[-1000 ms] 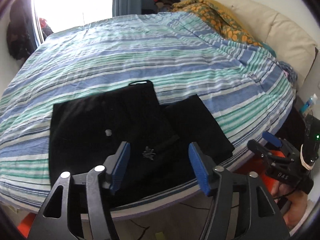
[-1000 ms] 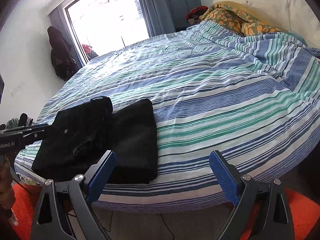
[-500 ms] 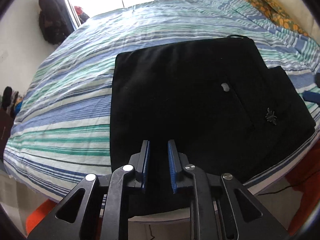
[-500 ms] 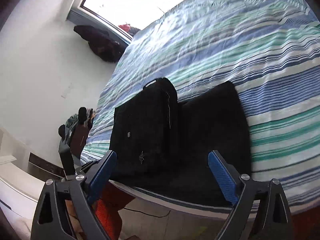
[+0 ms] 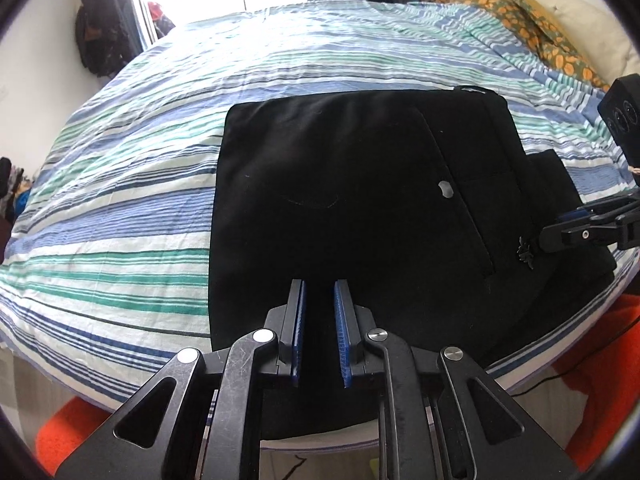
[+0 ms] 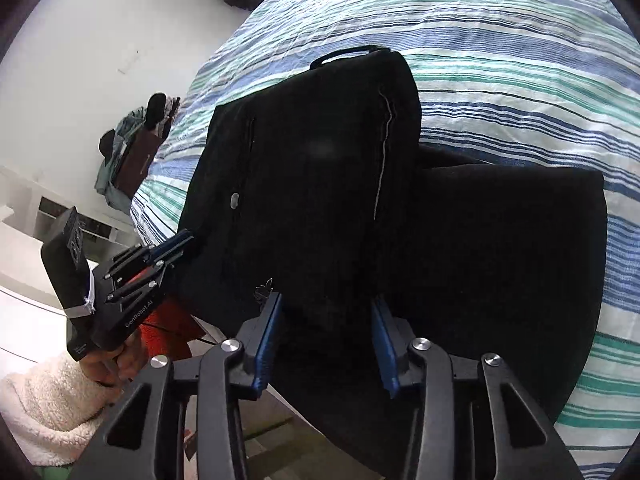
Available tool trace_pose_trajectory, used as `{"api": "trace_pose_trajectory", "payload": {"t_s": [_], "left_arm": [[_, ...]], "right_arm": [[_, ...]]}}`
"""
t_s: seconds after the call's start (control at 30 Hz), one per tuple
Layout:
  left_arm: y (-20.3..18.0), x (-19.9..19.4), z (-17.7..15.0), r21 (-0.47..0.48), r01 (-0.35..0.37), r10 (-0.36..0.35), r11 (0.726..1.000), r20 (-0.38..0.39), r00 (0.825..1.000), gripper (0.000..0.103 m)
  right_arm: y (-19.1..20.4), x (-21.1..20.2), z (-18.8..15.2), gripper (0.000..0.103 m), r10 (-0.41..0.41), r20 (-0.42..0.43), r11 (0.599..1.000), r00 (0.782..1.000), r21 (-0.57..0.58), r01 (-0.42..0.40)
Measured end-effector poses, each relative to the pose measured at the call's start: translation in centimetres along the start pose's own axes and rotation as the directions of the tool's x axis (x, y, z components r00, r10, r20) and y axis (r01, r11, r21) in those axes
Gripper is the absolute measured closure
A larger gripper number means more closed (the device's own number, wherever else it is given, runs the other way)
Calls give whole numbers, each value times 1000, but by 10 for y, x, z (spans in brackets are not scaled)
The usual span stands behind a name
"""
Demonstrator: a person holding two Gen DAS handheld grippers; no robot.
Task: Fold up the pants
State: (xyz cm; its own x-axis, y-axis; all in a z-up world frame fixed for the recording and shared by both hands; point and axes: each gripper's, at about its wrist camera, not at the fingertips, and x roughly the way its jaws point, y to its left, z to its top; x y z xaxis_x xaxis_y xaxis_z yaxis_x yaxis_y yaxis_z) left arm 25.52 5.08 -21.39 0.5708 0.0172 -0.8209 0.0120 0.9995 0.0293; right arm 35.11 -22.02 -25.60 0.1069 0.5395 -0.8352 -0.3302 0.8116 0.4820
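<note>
On the striped bed (image 5: 152, 184), the left claw (image 5: 319, 316) pinches the black pants' (image 5: 340, 200) near edge; the right claw (image 6: 325, 332) straddles them, half-open.

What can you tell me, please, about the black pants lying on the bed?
The black pants look like soft matte fabric, folded into a thick rectangle near the edge of the striped bedspread. A pale button, a slanted pocket seam and a small hanging loop at the far corner show. A lower folded layer sticks out on one side. The left gripper has its jaws nearly closed on the near edge; the right gripper straddles the hem, jaws apart.

Folded black pants (image 6: 320, 184) on striped bedspread (image 6: 500, 40)
</note>
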Motion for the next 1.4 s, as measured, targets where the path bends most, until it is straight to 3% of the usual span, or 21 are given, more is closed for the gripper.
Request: {"api": "trace_pose_trajectory", "payload": {"t_s": [0.07,0.1,0.13,0.23,0.43,0.6,0.67,0.73,0.8,0.87,1.0,1.1,1.17,1.27,1.4], "left_arm": [[4,-8,3,-31,5,-5,1000,-5,1000,83],[8,-16,7,-61,20,-19,998,10,1000,75],[12,-25,7,-81,31,-29,996,34,999,66],[14,-53,16,-98,48,-37,994,117,993,54],[-9,-73,21,-35,84,-77,996,166,983,51],[-40,-41,8,40,74,-77,996,69,995,50],[-47,-29,1,60,59,-60,996,25,998,50],[-50,-27,-7,71,41,-42,997,12,999,50],[-50,-29,-8,72,32,-33,997,17,999,50],[-48,-31,-5,67,19,-21,998,20,1000,50],[-49,-29,-2,60,6,-7,998,7,1000,50],[-51,-28,-3,72,-4,4,997,5,1000,50],[-51,-28,-4,76,-7,6,997,4,1000,50],[-50,-28,-6,78,-6,6,997,-2,1000,50],[-49,-28,-8,82,-1,1,997,-2,1000,50]], "right_arm": [[10,-6,6,80,-9,9,1000,1000,-25,9],[15,-14,8,82,-5,29,999,1000,-33,6],[20,-24,8,83,5,54,999,999,-41,-3],[32,-55,7,86,45,119,997,992,-66,-37],[21,-104,-28,87,46,183,998,982,-37,-40],[-40,-75,-69,87,-97,135,982,986,174,73],[-45,-60,-78,86,-110,132,975,985,208,81],[-41,-62,-79,74,-120,173,969,978,236,77],[-31,-71,-74,70,-180,188,966,966,217,138],[-11,-84,-64,70,-298,218,952,929,145,271],[21,-103,-42,68,-312,330,948,891,48,314],[39,-90,-29,52,-299,368,947,880,4,320],[34,-74,-27,52,-301,351,947,887,5,320],[7,-40,-32,52,-358,249,933,900,74,351],[12,-50,-44,52,-385,293,922,875,92,375]]}}
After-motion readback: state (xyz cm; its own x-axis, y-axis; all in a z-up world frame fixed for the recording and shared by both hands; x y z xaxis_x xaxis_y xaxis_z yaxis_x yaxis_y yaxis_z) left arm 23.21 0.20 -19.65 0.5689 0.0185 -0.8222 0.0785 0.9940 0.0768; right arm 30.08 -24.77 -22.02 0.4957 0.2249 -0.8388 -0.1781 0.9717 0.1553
